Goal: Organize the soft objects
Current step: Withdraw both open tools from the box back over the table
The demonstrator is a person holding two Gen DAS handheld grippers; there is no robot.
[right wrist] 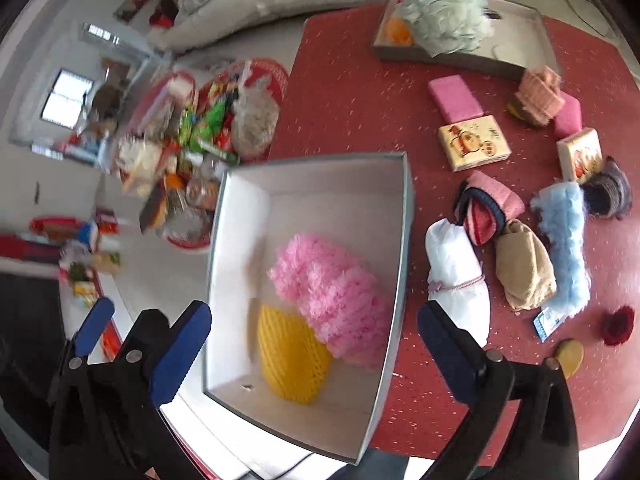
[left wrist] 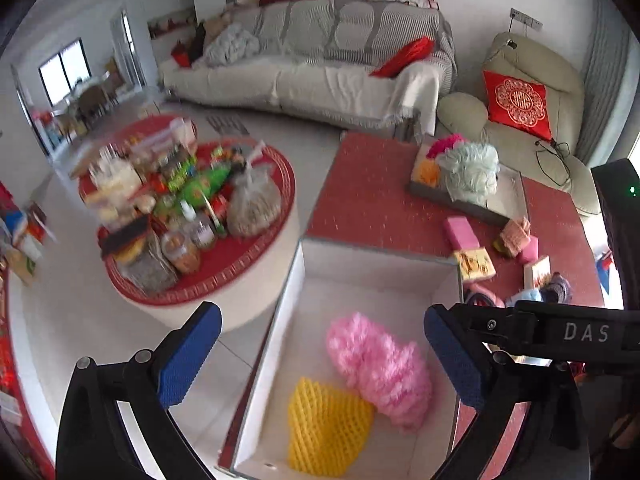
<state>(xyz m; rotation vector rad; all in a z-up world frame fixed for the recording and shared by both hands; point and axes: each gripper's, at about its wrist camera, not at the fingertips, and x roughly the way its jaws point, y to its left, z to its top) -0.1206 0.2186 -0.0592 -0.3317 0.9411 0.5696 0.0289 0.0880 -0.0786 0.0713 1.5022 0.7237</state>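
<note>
An open white box (left wrist: 296, 276) (right wrist: 404, 216) stands on the red table (right wrist: 352, 92). Inside it lie a pink fluffy piece (left wrist: 380, 364) (right wrist: 332, 288) and a yellow foam net (left wrist: 326, 424) (right wrist: 290, 356). My left gripper (left wrist: 322, 311) hovers open above the box with nothing between its blue pads. Also open and holding nothing, my right gripper (right wrist: 314, 309) hangs over the same box. To the box's right lie a white cloth bundle (right wrist: 456, 272), a tan cloth (right wrist: 524, 268), a light blue fluffy strip (right wrist: 564, 248) and a red-pink pouch (right wrist: 488, 208).
A tray (right wrist: 536, 28) at the table's far side holds a mint fluffy ball (right wrist: 444, 8). Pink sponges (right wrist: 454, 98), two small printed boxes (right wrist: 474, 142) and a grey knitted piece (right wrist: 608, 192) lie nearby. A round low table (left wrist: 256, 248) of snacks stands left; a sofa (left wrist: 320, 80) sits behind.
</note>
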